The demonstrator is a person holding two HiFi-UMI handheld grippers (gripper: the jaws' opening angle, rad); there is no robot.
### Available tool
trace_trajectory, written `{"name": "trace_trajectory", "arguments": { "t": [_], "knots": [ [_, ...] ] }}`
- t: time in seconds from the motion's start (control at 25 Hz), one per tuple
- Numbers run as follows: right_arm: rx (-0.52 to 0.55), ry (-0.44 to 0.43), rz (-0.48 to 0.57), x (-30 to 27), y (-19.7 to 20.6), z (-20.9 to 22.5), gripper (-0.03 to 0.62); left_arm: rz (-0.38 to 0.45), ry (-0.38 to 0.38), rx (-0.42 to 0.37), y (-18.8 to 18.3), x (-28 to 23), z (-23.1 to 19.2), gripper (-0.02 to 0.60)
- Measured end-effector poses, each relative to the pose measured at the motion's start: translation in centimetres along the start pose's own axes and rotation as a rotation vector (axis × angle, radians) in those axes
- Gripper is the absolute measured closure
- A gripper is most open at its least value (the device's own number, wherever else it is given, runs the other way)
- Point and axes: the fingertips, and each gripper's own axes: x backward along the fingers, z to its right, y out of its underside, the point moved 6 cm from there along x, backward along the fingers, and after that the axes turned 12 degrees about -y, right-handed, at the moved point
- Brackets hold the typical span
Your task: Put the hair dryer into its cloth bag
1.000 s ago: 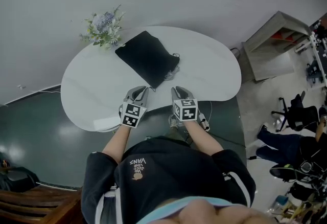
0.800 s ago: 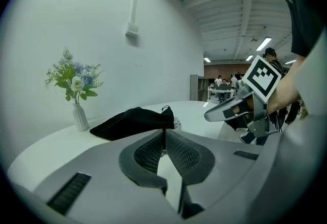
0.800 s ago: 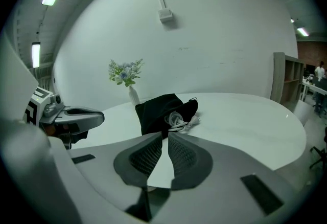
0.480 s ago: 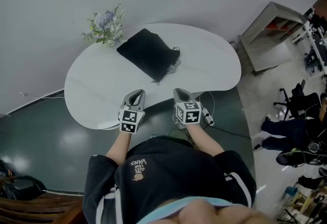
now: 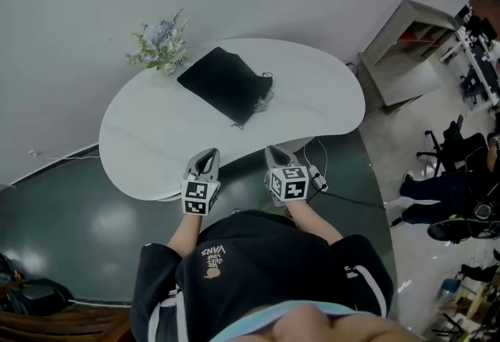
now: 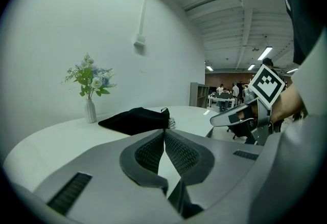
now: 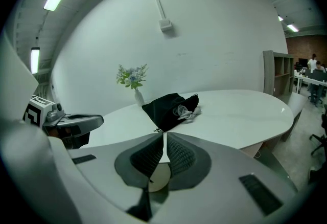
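A black cloth bag (image 5: 223,85) lies on the white oval table (image 5: 312,98), its mouth toward the right. A grey cord (image 5: 262,102) spills out of the mouth; the hair dryer itself is not visible. My left gripper (image 5: 211,153) and right gripper (image 5: 273,151) hover side by side at the table's near edge, well short of the bag. Both are shut with nothing between the pads. In the left gripper view the bag (image 6: 135,119) sits beyond the closed left gripper (image 6: 164,132). In the right gripper view the bag (image 7: 168,109) and cord (image 7: 185,111) lie past the closed right gripper (image 7: 164,135).
A small vase of flowers (image 5: 160,42) stands at the table's far left, just behind the bag. A grey shelf unit (image 5: 406,44) is at the right wall. A power strip with cable (image 5: 316,176) lies on the dark floor. Seated people and chairs (image 5: 453,200) are at far right.
Both grippers have drawn back from the bag toward the person, from over the table to its near edge. The bag stays where it lay.
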Motion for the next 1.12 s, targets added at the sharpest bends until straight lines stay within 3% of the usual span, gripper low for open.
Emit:
{"name": "trace_trajectory", "arguments": {
  "t": [0.32,1.12],
  "knots": [
    [-0.019,0.012,0.010,0.9,1.7,-0.8,0.543,-0.001,0.008,0.013,1.3,1.6,0.4,0.560],
    [0.003,0.006,0.017,1.3,1.3,-1.3,0.546,-0.004,0.021,0.037,1.0,2.2,1.1,0.561]
  ]
}}
